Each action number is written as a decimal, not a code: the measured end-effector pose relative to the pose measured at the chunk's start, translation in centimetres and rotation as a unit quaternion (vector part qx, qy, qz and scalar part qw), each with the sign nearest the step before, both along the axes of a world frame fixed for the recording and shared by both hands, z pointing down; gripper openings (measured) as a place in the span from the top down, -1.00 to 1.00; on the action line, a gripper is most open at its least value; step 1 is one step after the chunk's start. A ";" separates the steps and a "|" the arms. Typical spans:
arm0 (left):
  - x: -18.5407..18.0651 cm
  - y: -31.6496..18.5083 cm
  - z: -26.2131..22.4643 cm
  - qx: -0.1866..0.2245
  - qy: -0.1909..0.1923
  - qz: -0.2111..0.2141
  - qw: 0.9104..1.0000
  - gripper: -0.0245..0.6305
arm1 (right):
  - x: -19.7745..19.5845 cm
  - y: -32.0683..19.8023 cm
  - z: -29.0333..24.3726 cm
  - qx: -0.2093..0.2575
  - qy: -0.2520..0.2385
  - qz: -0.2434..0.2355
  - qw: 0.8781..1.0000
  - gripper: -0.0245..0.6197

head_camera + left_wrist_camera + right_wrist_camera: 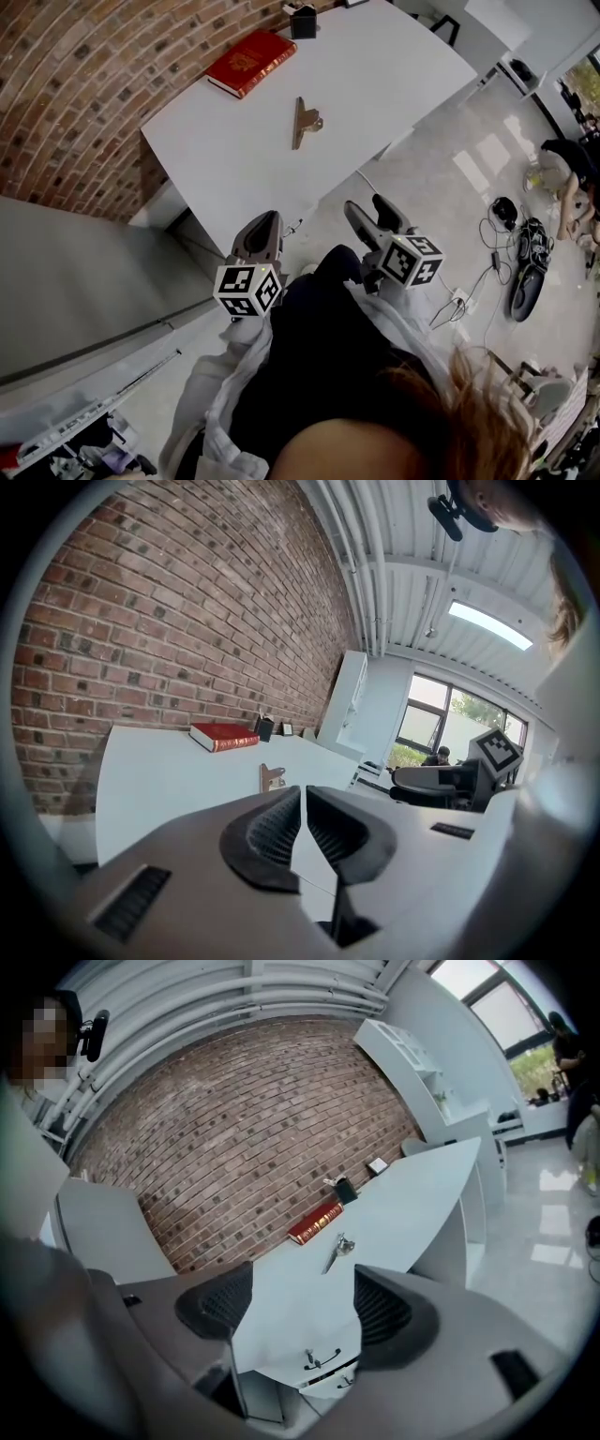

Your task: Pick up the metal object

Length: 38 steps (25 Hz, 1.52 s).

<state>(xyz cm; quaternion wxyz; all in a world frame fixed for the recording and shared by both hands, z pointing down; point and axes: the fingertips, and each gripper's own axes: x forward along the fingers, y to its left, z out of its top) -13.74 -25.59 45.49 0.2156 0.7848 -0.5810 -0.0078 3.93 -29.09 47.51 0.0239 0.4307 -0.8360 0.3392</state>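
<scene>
The metal object is a bronze-coloured bulldog clip [305,120] lying flat near the middle of the white table [394,75]. In the left gripper view the clip [272,777] shows just above my jaws; in the right gripper view the clip [336,1249] lies between them in the distance. Both grippers hang off the table's near edge, well short of the clip. My left gripper [265,225] [303,810] is shut with nothing in it. My right gripper [372,214] [295,1302] is open and holds nothing.
A red book [248,61] [223,735] [315,1222] lies at the table's far left by the brick wall [66,84]. A small black holder [302,21] stands at the far end. Drawer handles [322,1360] sit under the near edge. Cables and gear [525,253] litter the floor at right.
</scene>
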 end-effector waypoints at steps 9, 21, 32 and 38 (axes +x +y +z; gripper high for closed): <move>-0.6 -1.9 1.6 -0.019 0.006 -0.011 1.000 0.83 | -0.3 -2.3 1.0 -0.022 -0.018 -0.003 1.000 -0.14; -1.5 -12.0 2.0 -0.032 0.009 -0.053 0.998 0.83 | -1.4 -12.9 2.1 -0.057 -0.022 -0.045 0.997 -0.11; -3.6 -18.1 4.6 -0.076 0.008 -0.110 0.991 0.83 | -4.8 -20.3 5.2 -0.159 -0.080 -0.095 0.980 -0.02; -5.1 -19.2 6.2 -0.100 0.016 -0.151 0.983 0.83 | -6.7 -22.3 7.7 -0.215 -0.102 -0.120 0.964 0.06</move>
